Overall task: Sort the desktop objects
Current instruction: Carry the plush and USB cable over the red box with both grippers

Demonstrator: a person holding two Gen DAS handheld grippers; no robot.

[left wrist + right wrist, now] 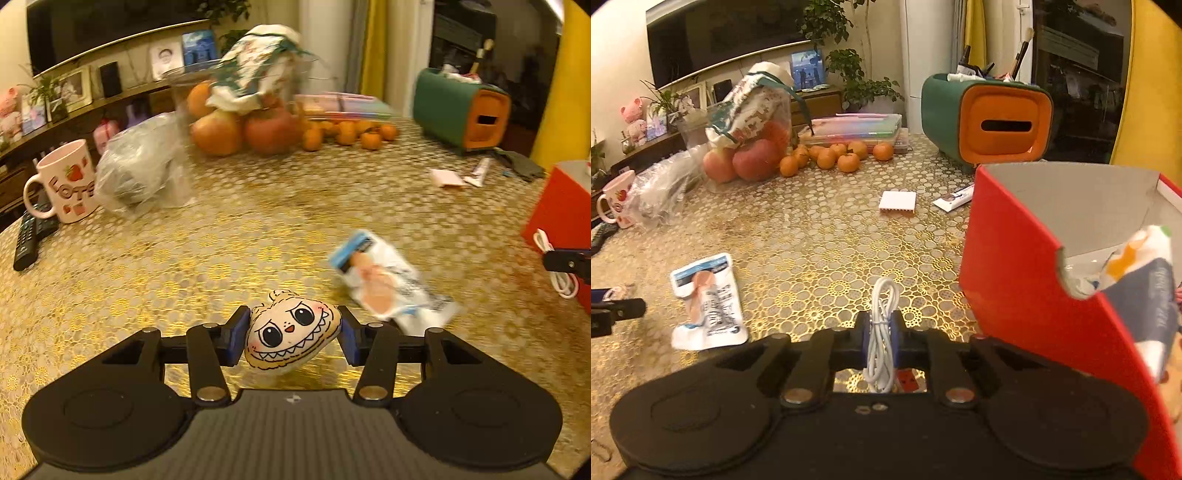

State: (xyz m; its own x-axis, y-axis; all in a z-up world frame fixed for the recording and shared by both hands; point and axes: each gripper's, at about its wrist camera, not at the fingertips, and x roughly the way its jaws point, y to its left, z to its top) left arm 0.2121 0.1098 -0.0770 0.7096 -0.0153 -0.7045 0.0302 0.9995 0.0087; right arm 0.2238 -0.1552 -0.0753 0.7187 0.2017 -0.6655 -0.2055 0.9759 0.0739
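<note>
My left gripper (pixel 293 332) is shut on a small cream plush face toy (pixel 291 334) with big eyes and a toothy grin, held just above the gold tablecloth. My right gripper (pixel 881 332) is shut on a coiled white cable (pixel 881 328), right beside the open red box (pixel 1027 280), which holds a patterned packet (pixel 1145 266). The right gripper with the cable also shows at the right edge of the left wrist view (pixel 565 264), against the red box (pixel 557 221). A white and blue pouch (pixel 388 280) lies on the table between both grippers; it also shows in the right wrist view (pixel 709 302).
A strawberry mug (pixel 68 182), remote (pixel 31 236) and crumpled plastic bag (pixel 142 166) sit at the left. Bagged apples and loose tangerines (pixel 831 155) lie at the back. A green and orange tissue box (pixel 990 118), a white card (pixel 897 202) and a small tube (pixel 955 197) are back right.
</note>
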